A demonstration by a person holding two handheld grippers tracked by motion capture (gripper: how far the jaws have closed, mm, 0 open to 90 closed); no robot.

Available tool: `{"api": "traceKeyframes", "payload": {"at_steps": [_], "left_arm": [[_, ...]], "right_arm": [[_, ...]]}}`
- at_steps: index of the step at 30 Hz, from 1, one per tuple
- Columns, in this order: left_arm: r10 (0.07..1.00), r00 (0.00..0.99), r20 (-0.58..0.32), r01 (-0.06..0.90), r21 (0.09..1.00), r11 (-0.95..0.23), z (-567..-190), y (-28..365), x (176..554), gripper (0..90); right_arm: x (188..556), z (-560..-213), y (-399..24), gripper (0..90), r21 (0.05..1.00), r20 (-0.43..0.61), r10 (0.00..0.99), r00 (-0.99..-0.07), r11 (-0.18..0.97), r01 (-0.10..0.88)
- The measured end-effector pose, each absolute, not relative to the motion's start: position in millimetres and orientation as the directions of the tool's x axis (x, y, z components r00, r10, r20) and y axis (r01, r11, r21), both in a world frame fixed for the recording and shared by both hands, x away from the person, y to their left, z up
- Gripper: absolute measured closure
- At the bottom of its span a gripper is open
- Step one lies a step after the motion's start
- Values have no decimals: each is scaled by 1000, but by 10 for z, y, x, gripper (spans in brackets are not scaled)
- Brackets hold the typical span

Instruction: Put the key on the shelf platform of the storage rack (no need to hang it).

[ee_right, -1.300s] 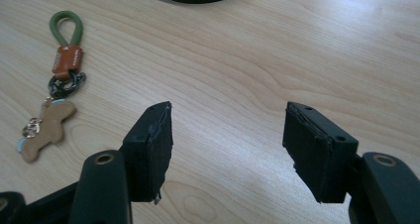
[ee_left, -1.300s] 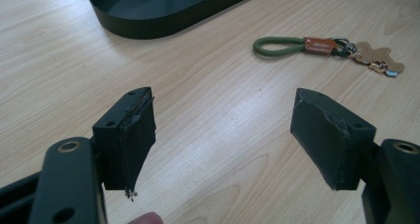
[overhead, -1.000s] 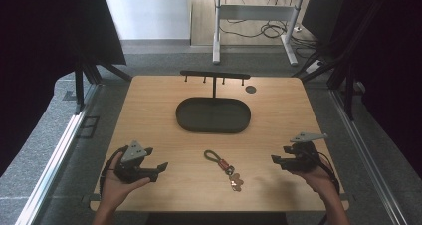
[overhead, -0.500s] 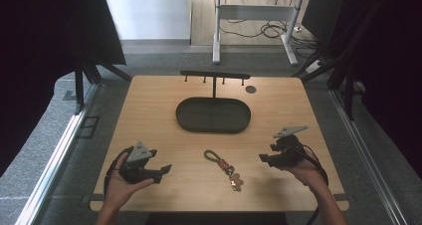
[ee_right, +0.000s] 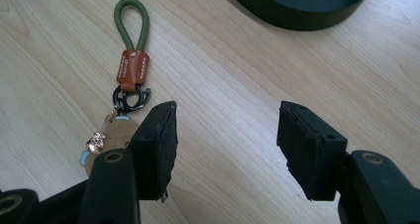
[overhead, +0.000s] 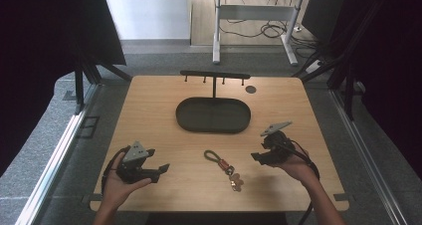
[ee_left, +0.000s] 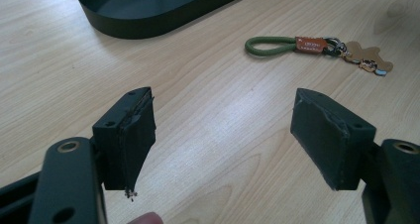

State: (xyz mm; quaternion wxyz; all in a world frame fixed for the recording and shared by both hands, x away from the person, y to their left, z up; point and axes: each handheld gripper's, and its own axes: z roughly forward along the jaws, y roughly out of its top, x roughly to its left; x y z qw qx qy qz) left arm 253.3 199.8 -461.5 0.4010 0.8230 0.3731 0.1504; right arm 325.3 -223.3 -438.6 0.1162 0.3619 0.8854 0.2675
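In the high view a light wooden tabletop point(overhead: 149, 110) fills the middle of the frame, and a green-looped keychain point(overhead: 223, 163) lies on it in the lower centre, its cord loop toward the upper left and its small charms toward the lower right. Above it, in the centre of the frame, sits a dark oval tray point(overhead: 213, 115), and behind the tray stands a black T-shaped rack point(overhead: 214, 77) with short pegs hanging from its crossbar. A small dark round disc point(overhead: 251, 89) lies just right of the rack. The left hand-held gripper point(overhead: 158, 170) is in the lower left of the frame, held in the person's left hand point(overhead: 119, 182) and pointing right toward the keychain but well apart from it. The right hand-held gripper point(overhead: 257, 157) is in the lower right, held in the right hand point(overhead: 293, 165), near the keychain without touching it. In the left gripper view the left hand-held gripper point(ee_left: 223, 135) has its jaws spread wide with only bare wood between them; the keychain point(ee_left: 317, 48) lies in the upper right and the tray point(ee_left: 163, 6) along the top. In the right gripper view the right hand-held gripper point(ee_right: 225, 144) also stands wide and empty; the keychain point(ee_right: 130, 68) lies in the upper left, its charms partly hidden behind the left-hand jaw, and the tray point(ee_right: 302, 6) shows at the upper right.
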Motion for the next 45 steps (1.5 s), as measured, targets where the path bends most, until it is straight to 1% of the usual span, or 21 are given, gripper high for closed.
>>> {"api": "traceKeyframes", "payload": {"at_steps": [12, 13, 24, 33, 45], "left_arm": [[733, 679, -52, 493, 772, -402, -4619, 2005, 2539, 256], [732, 680, -52, 493, 772, -402, -4620, 2004, 2539, 256], [733, 678, -53, 495, 770, -402, -4623, 1990, 2537, 256], [732, 680, -49, 490, 773, -403, -4612, 1997, 2531, 256], [730, 681, -50, 491, 771, -405, -4623, 1990, 2535, 256]], "right_arm": [[3307, -4446, -2013, 424, 521, -25, 675, -738, 638, 566], [3319, -4467, -1965, 426, 511, -44, 670, -741, 653, 559], [3374, -4534, -1746, 430, 476, -63, 637, -768, 696, 538], [3403, -4553, -1592, 436, 451, -54, 625, -779, 711, 539], [3437, -4647, -1328, 442, 404, -48, 578, -814, 757, 514]]}}
